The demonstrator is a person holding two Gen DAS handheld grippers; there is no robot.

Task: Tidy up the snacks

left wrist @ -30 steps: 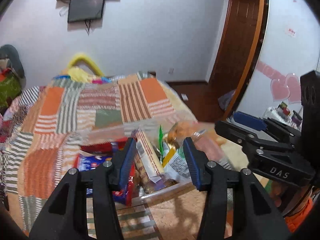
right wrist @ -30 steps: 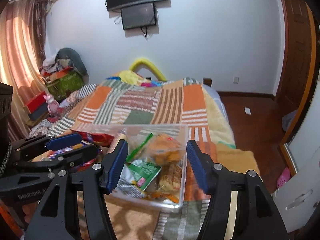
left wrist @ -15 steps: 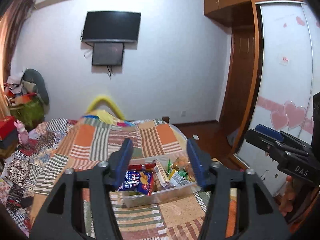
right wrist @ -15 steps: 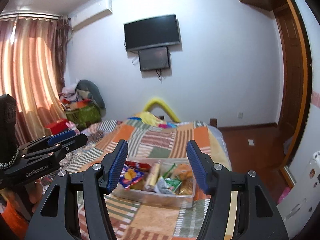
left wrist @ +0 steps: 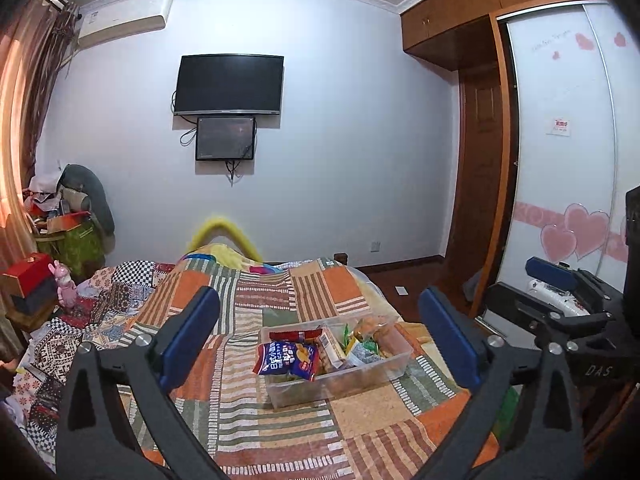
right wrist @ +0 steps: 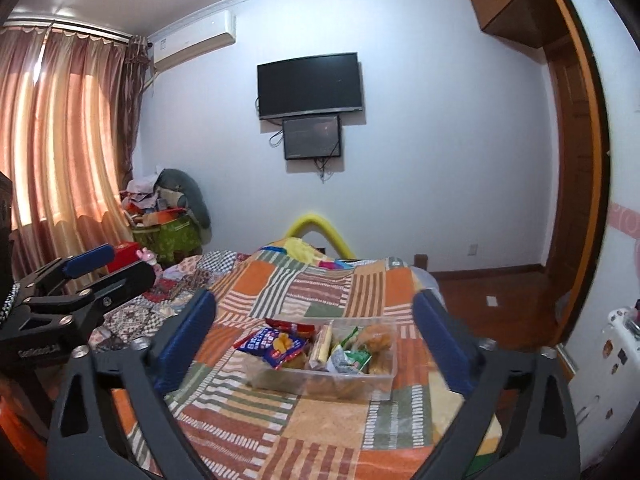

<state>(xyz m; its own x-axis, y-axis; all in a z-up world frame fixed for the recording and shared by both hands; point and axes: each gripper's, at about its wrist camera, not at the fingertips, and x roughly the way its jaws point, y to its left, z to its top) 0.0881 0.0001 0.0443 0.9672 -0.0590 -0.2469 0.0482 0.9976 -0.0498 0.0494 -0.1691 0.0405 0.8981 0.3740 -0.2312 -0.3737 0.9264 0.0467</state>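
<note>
A clear plastic box sits on the patchwork bed cover, full of snack packets. Among them are a blue packet, a red one, a long biscuit pack and a green packet. My left gripper hangs well back from the box, above the bed. Its jaws are opening wide and hold nothing. My right gripper hangs back likewise, jaws opening and empty. Each gripper shows at the edge of the other's view: the right gripper and the left gripper.
The bed drops off on the right to a wooden floor and a sliding wardrobe door. A pile of bags and boxes stands at the left by the curtain. A TV hangs on the far wall.
Both grippers drew back and up from the box, which now looks smaller and farther away. Both pairs of jaws have spread much wider.
</note>
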